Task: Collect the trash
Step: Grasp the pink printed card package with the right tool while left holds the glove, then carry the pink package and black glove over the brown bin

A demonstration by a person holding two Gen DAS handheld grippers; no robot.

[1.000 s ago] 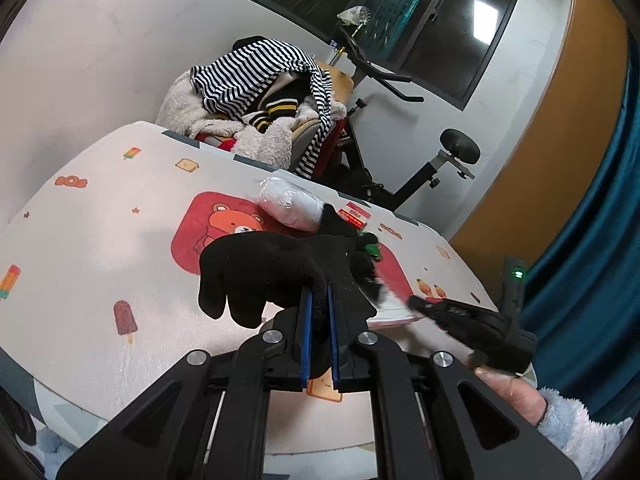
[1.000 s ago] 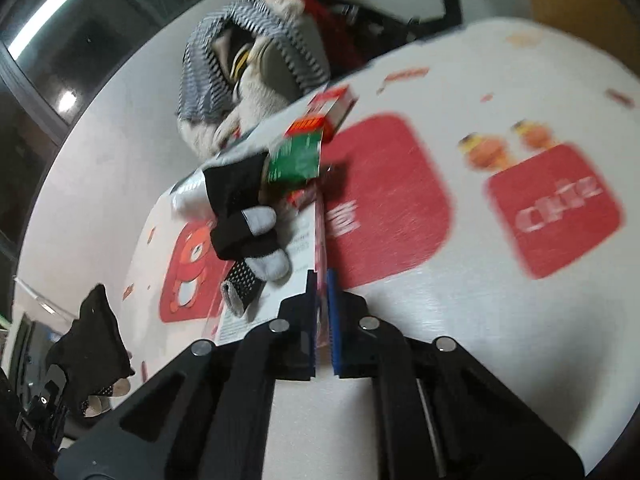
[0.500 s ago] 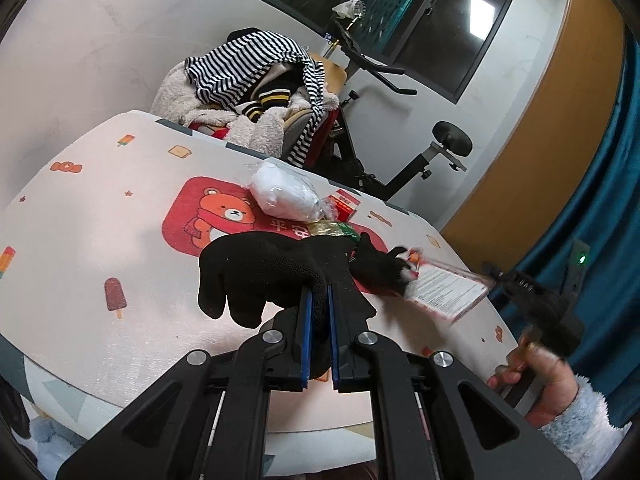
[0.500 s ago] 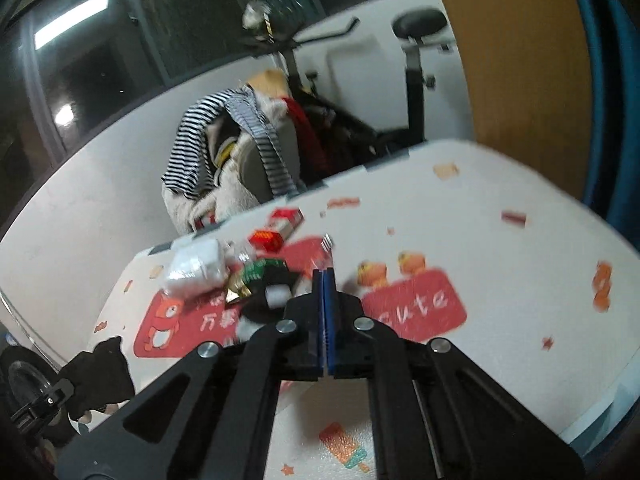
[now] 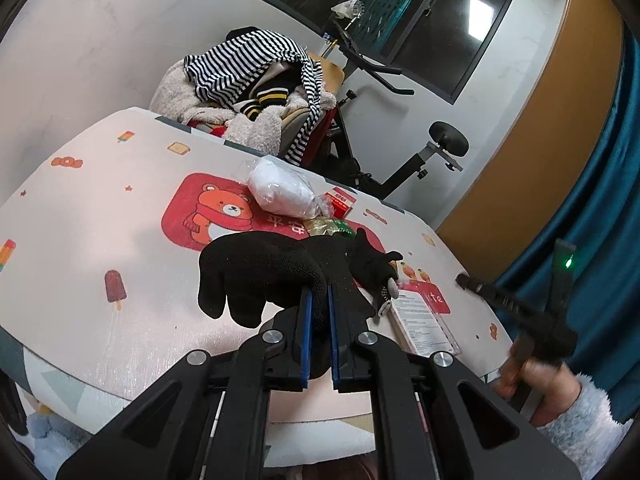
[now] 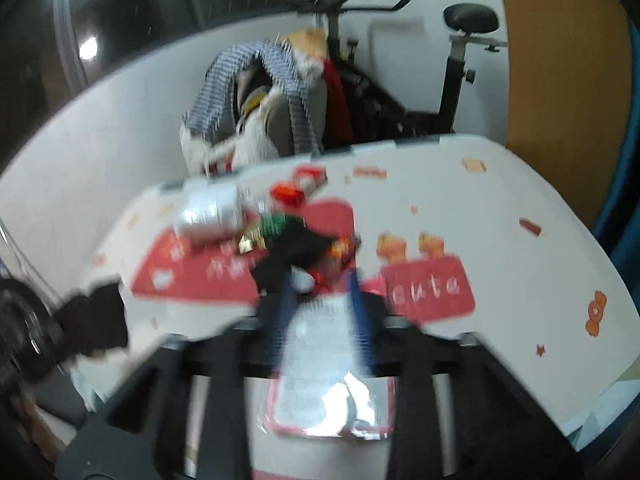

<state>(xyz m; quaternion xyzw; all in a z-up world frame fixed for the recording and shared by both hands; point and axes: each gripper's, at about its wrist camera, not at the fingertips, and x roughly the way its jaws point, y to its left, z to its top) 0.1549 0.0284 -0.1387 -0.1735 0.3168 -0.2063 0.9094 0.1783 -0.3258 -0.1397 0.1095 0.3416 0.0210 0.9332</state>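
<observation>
My left gripper is shut on a black glove and holds it above the table's front part. A second black glove with grey fingertips lies on the patterned table, next to a white plastic bag, a red box and a green and gold wrapper. My right gripper has its jaws opening. A flat red-bordered packet lies on the table under and between its fingers, which do not press on it. The left wrist view shows this packet near the table's right front edge.
Behind the table stands a chair piled with striped and fleecy clothes. An exercise bike is beside it, and a blue curtain hangs at the right. A hand in a fleecy sleeve holds the right gripper.
The right gripper lifted the packet off the pile, carried it to the table's near right edge and let it go as its jaws parted. The left gripper kept still with its glove.
</observation>
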